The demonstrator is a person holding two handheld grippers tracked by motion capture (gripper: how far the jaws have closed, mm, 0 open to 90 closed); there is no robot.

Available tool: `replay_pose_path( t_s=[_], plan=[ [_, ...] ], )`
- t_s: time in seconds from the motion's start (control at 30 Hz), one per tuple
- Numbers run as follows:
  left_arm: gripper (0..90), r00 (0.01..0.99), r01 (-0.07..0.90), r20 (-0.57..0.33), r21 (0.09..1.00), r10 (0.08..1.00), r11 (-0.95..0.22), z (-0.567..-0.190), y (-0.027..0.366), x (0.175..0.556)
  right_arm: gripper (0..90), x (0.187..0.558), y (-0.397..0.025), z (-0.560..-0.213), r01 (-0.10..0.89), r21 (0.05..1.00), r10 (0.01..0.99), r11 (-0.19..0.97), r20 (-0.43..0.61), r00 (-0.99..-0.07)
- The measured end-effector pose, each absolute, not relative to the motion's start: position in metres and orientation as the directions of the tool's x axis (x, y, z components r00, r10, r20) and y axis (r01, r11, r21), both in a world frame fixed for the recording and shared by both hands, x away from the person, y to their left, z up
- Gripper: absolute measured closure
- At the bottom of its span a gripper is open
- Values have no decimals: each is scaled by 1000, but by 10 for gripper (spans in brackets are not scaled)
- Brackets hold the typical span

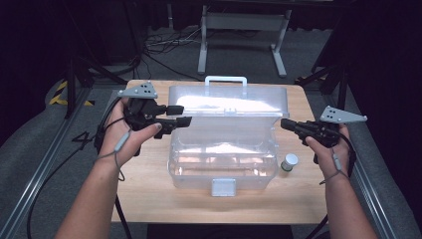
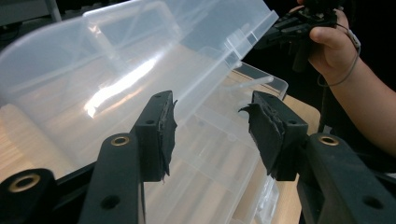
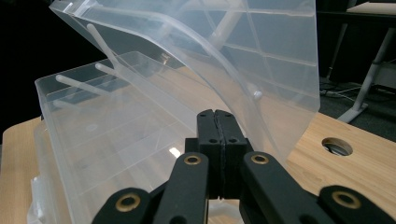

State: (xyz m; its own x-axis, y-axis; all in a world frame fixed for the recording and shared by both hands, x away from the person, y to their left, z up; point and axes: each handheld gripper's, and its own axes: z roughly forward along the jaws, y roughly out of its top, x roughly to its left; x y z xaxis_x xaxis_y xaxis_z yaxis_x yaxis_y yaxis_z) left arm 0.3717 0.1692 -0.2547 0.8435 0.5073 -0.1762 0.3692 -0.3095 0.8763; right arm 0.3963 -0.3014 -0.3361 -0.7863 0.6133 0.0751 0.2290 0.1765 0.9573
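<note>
**Clear storage box open between your two claws**

Nearest you, the clear plastic storage box (image 1: 222, 162) sits at the centre of the wooden surface (image 1: 149, 194), its grey latch (image 1: 223, 187) at 6 o'clock on the front wall. A small white-capped vial (image 1: 289, 162) stands just beside the box at 3 o'clock, apart from it. Your right claw (image 1: 284, 123), at 3 o'clock, is clenched with its jaws pressed together on nothing, its tip close to the raised lid's (image 1: 229, 102) right edge. Your left claw (image 1: 183, 114), at 9 o'clock, is released, jaws spread wide, its tips at the lid's left edge. Farther back, the lid stands tilted open with its white handle (image 1: 226, 79) at 12 o'clock.
</note>
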Motion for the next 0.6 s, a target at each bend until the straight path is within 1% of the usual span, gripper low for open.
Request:
replay_pose_path(
  t_s=[0.1,0.27,0.37,0.47,0.6],
  plan=[
    [503,845,355,-155,878,512,-321,-260,168,366,900,397,-300,-336,227,959,621,167,77,-780],
    [509,848,350,-159,884,505,-309,-271,165,362,900,398,-299,-336,231,960,626,160,82,-776],
    [522,842,343,-142,886,521,-312,-282,163,362,900,398,-298,-337,231,961,630,154,84,-772],
    [543,835,335,-129,891,535,-306,-289,163,363,900,398,-298,-337,229,961,632,152,84,-770],
    [626,817,326,-104,895,568,-304,-299,165,367,900,397,-298,-337,227,963,633,145,86,-769]
  ],
)
